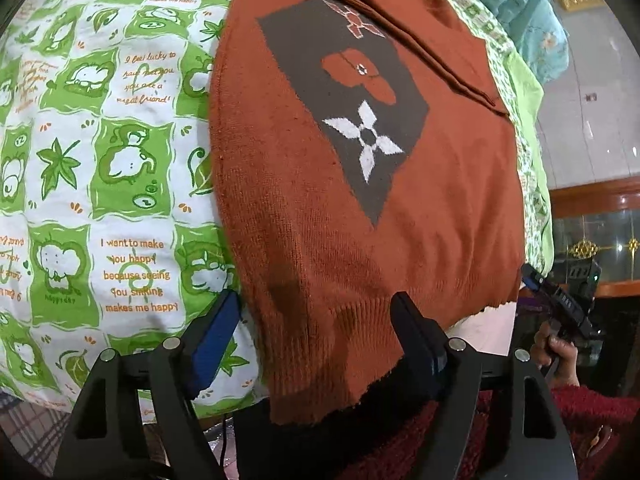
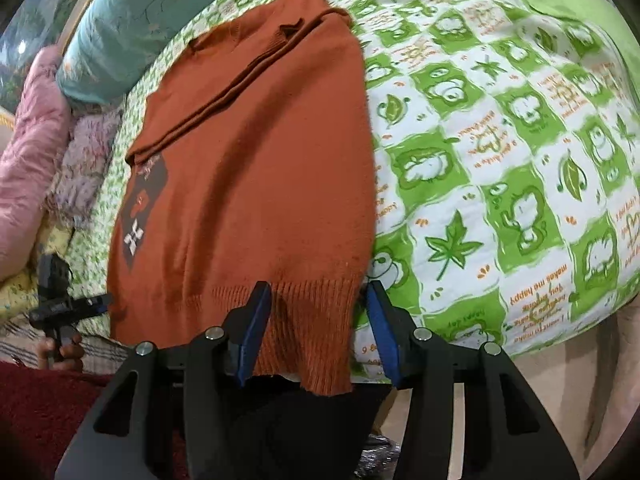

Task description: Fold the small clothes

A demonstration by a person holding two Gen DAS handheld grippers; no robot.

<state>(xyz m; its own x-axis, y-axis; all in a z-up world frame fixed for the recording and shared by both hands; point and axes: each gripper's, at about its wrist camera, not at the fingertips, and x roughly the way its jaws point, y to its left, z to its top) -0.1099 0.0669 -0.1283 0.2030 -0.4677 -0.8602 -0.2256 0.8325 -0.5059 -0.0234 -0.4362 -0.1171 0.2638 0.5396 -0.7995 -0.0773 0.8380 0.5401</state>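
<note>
Seemingly sweater (image 2: 248, 184) hem overhangs (underside hidden).

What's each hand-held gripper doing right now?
Left hand-held gripper: open at the sweater hem, holding nothing.
Right hand-held gripper: open at the hem, holding nothing.

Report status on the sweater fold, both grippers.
Left gripper open, straddling the hem's left corner. Right gripper open at the hem's right corner. Rust-orange sweater flat on the green quilt, one side folded in, hem hanging off the edge. Nothing in the way.
</note>
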